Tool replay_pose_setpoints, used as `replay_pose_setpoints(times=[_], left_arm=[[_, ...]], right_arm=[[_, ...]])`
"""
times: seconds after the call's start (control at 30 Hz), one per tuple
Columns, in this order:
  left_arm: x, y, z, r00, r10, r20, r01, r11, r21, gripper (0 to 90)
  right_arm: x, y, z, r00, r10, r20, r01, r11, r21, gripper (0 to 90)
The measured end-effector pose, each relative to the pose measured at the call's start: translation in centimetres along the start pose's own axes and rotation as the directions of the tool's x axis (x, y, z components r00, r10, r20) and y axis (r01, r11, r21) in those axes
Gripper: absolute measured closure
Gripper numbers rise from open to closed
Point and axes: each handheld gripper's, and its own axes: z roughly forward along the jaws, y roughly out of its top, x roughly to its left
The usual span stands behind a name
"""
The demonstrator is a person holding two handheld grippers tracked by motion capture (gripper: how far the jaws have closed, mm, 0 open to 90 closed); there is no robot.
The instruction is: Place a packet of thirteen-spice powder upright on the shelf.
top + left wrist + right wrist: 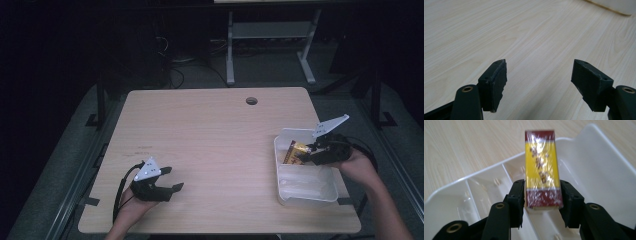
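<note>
The right gripper (542,202) is squeezing a small box (542,167) wrapped in shiny plastic. The box is red at both ends and yellow in the middle. The two black jaws press on its sides near one red end, and the rest of the box sticks out straight ahead, away from the hand. So its long side points the same way the gripper points.

The box is over a white plastic tray (331,192) with thin walls that split it into parts. The tray sits at the right edge of the wooden table (210,135). From above, the box (294,152) is over the far part of the tray. I cannot tell if it touches the bottom or hangs just above it.

The left gripper (172,179) is far off on the other side of the table. Its jaws are spread wide with nothing between them.

The right hand is the near one, so it looks like that hand will set the box down into the tray.
</note>
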Motion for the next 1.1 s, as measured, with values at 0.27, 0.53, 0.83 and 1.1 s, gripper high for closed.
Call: replay_pose_setpoints(times=[0.27, 0.53, 0.83, 1.1], left_arm=[[0.18, 0.01, -0.01, 1.0000, -0.007, 0.000, 0.007, 1.0000, -0.004, 28.1], [0.23, 0.00, -0.03, 1.0000, -0.008, -0.002, 0.008, 1.0000, -0.005, 28.1], [0.11, 0.02, 0.10, 1.0000, -0.007, 0.004, 0.007, 1.0000, 0.000, 28.1], [0.07, 0.06, 0.15, 1.0000, -0.002, 0.006, 0.002, 1.0000, 0.002, 28.1]], right_arm=[[0.10, -0.65, 0.48, 0.9994, -0.016, 0.032, 0.014, 0.997, 0.069, 58.4], [0.10, -0.04, -0.08, 0.9938, -0.071, 0.086, 0.064, 0.994, 0.084, 61.8], [0.09, -0.09, -0.18, 0.9929, -0.069, 0.096, 0.063, 0.996, 0.064, 59.6], [0.42, -0.37, -0.44, 0.9964, -0.032, 0.079, 0.032, 0.999, 0.007, 50.5]])
